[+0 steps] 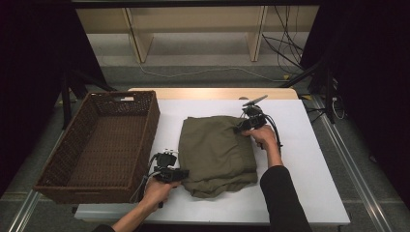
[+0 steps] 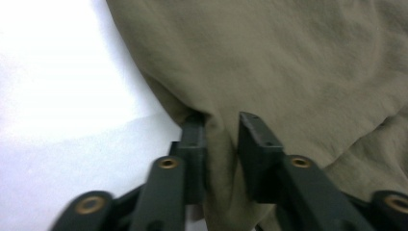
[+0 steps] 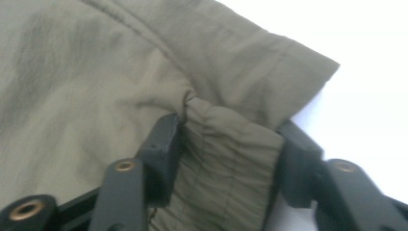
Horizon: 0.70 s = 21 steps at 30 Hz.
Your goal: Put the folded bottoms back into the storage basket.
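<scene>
Olive cloth (image 2: 288, 72), bunched between both grippers' fingers (image 3: 163, 139)

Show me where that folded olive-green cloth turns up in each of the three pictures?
High view: the folded olive-green cloth lies mid-table, right of the brown wicker basket.
Left gripper view: it covers the upper right, with a fold pinched in the left gripper.
Right gripper view: it spreads across the left and centre, its gathered edge bunched in the right gripper.
Shared landmark: the white tabletop beside the cloth.
</scene>
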Available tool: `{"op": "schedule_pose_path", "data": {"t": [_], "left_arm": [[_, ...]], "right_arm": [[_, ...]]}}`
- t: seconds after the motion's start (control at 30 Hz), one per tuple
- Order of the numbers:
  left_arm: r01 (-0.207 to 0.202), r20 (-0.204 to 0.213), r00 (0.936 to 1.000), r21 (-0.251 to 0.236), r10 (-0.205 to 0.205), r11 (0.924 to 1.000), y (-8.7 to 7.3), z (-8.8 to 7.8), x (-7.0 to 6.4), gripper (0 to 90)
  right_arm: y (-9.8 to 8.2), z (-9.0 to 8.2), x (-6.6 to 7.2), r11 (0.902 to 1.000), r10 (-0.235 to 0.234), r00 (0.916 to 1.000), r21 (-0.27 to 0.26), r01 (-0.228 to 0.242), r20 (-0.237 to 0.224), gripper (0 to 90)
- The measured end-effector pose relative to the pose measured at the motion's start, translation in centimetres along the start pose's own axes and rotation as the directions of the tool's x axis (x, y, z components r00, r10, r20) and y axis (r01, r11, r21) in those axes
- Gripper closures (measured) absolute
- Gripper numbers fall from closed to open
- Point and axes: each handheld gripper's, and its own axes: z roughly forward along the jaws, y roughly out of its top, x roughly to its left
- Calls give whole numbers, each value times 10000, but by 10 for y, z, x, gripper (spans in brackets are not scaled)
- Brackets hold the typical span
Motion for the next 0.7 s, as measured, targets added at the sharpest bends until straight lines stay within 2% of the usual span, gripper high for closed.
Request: {"op": "schedule_pose_path", "data": {"t": [0.1,0.17,0.23,0.33,0.37,0.5,0.63,0.7], "left_arm": [[70,95,9999,-101,-69,9999,1,1,1,824],[28,90,10000,-149,-26,9999,1,2,0,859],[-63,45,10000,-204,64,9998,1,2,-2,870],[1,116,9999,-339,3,9994,1,0,-2,875],[-93,148,9998,-309,98,9995,2,-1,-1,876],[-85,347,9993,-638,107,9979,5,-8,-1,879],[-165,463,9987,-929,209,9955,9,-16,-3,879],[80,665,9978,-1141,-3,9934,11,-21,-3,879]], "right_arm": [[-1,-1,-3,9996,261,9994,-88,-263,-218,605],[-2,-3,-6,9987,430,9975,-253,-445,-565,712],[-3,-4,-7,9985,359,9965,-376,-388,-759,760],[-4,-6,-4,9983,249,9968,-512,-288,-760,785],[-4,-7,-3,9982,209,9969,-543,-251,-757,789],[-4,-14,-2,9969,5,9973,-785,-63,-736,797],[-4,-24,-1,9934,14,9965,-1145,-110,-840,800],[-4,-32,0,9906,-23,9954,-1367,-108,-954,801]]}}
